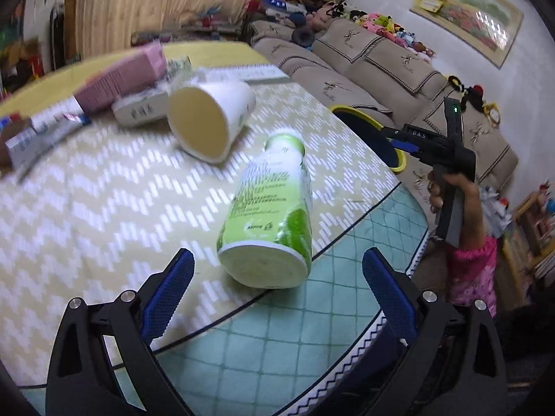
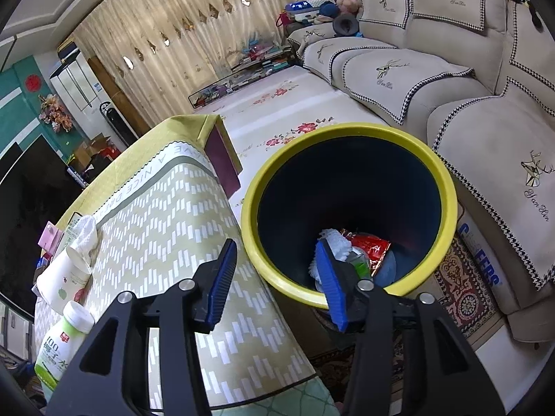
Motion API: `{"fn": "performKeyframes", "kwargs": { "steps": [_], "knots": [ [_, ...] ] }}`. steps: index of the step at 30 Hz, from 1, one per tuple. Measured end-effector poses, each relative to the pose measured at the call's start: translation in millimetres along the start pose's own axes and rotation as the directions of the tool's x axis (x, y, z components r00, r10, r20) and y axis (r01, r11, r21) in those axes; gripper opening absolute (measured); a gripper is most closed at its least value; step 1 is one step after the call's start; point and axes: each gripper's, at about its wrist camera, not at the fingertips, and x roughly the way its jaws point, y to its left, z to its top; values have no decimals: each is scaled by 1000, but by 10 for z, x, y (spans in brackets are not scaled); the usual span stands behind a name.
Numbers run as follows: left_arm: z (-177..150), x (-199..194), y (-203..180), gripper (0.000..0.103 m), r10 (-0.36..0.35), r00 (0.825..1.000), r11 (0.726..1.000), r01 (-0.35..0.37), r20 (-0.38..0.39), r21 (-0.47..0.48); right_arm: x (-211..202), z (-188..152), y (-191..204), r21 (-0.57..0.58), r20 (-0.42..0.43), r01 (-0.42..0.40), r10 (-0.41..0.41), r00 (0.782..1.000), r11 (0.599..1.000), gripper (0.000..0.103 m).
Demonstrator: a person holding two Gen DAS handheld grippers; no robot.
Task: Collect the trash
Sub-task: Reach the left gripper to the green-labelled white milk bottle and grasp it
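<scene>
- Left gripper: jaws spread wide, nothing between them, poised just short of the green bottle's base.
- Green bottle: lying on its side on the table.
- Paper cup: tipped over, just beyond the bottle.
- Right gripper: jaws apart and empty, beyond the bottle at the table edge, over the bin's near rim.
- Yellow-rimmed bin: beside the table past the bottle, holding trash.

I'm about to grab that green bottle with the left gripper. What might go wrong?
The bottle lies on its side at the table's edge, so a nudge from the open left gripper may roll it off. The tipped paper cup lies close behind it and could get knocked.
</scene>
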Motion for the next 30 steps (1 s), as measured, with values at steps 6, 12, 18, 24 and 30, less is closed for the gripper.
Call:
{"fn": "performKeyframes", "kwargs": {
  "steps": [6, 12, 18, 24, 30],
  "knots": [
    [23, 162, 10, 96, 1, 1000, 1000, -1, 0, -13, 10, 1, 9, -4, -3, -5, 5, 1000, 1000, 46],
    [1, 185, -224, 96, 24, 1000, 999, -24, -4, 44, 52, -14, -21, 4, -11, -8, 8, 1000, 1000, 46],
    [-62, 164, -426, 96, 137, 990, 983, -140, 30, 121, 69, -17, -43, 10, -13, -15, 16, 1000, 1000, 46],
    [-68, 273, -365, 79, 153, 988, 985, -153, 6, 85, 63, -31, -59, 15, -11, -20, 20, 1000, 1000, 46],
    [-89, 349, -329, 68, 210, 977, 975, -212, 28, 70, 52, -33, -94, 21, -8, -22, 23, 1000, 1000, 46]
  ]
}}
